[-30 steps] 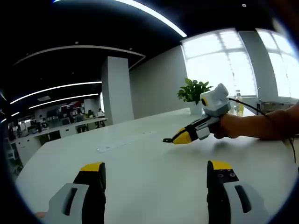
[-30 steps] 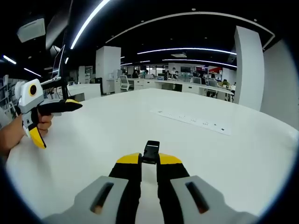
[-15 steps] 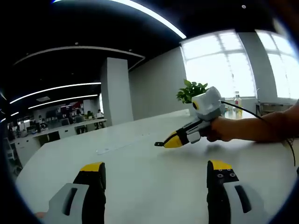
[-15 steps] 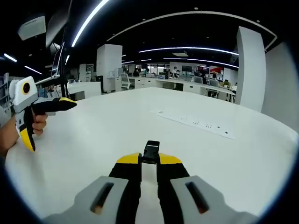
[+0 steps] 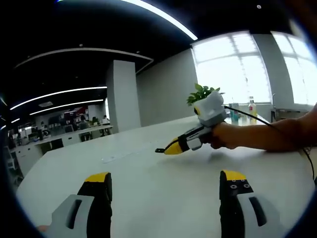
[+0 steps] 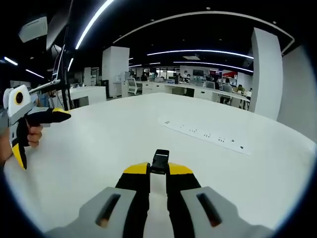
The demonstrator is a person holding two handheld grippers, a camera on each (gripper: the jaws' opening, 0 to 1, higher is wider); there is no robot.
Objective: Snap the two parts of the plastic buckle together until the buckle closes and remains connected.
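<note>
Open-plan office: desk rows [image 6: 198,91], ceiling strip lights [image 6: 198,51].

Desk [image 6: 99,148]: smooth matt white top. Buckle part [image 6: 160,161]: glossy black plastic. Right claw [image 6: 158,173]: matt yellow tips, grey plastic shells.

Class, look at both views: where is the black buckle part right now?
The black buckle part is pinched between the right gripper tips, low centre in the right gripper view, above the white table.

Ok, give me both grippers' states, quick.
Left gripper: open, holding nothing.
Right gripper: shut on a black buckle part.
</note>
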